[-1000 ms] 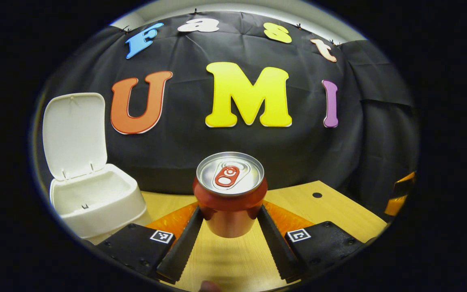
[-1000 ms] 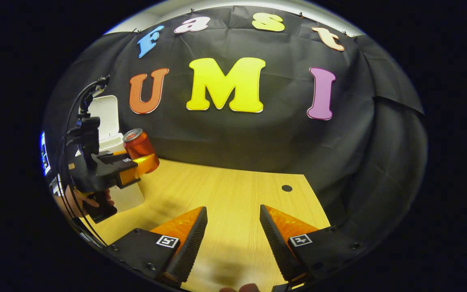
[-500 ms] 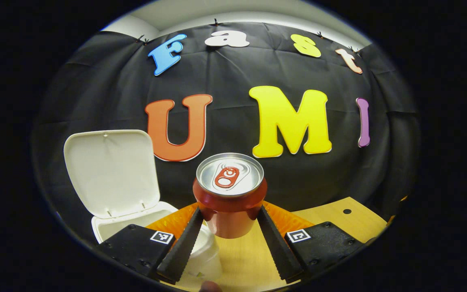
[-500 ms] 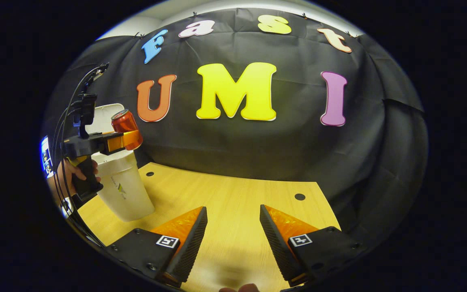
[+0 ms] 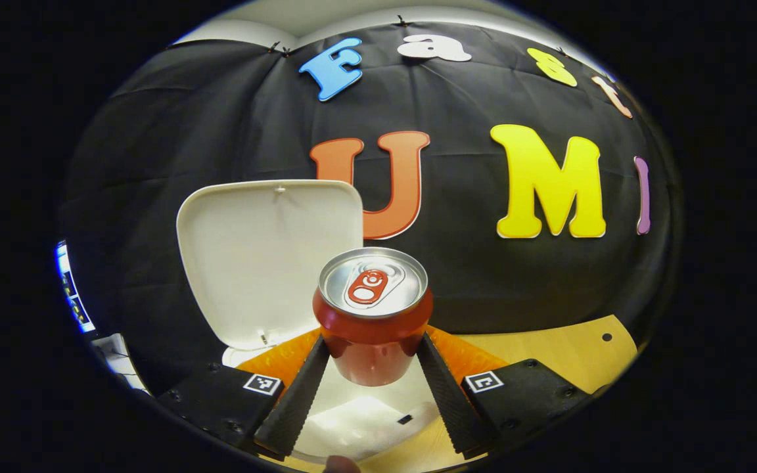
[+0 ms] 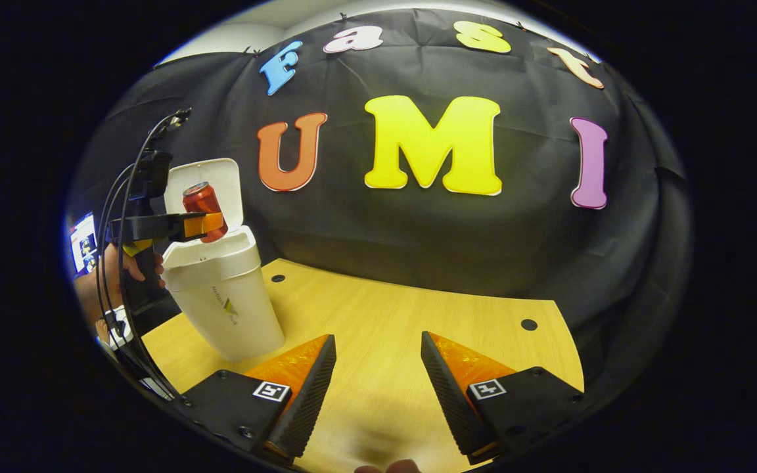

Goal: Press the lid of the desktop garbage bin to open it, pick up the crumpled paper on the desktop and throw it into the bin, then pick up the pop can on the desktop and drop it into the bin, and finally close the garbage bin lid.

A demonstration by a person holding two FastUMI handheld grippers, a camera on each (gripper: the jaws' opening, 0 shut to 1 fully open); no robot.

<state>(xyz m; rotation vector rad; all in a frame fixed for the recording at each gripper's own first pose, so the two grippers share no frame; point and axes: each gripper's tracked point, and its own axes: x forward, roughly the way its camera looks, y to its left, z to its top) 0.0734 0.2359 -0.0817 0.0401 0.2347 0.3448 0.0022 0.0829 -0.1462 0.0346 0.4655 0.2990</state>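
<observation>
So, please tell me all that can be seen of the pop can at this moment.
The pop can is red with a silvery metal top and a red pull tab, unopened as it looks. It stands upright in the air, clamped on both sides by the left gripper. It hangs above the open mouth of the white bin, in front of the raised lid. In the right gripper view it looks small, above the bin's rim, not touching it.

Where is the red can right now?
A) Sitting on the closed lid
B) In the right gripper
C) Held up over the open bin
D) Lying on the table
C: the left gripper has its fingers pressed on the can, above the open bin.
</observation>
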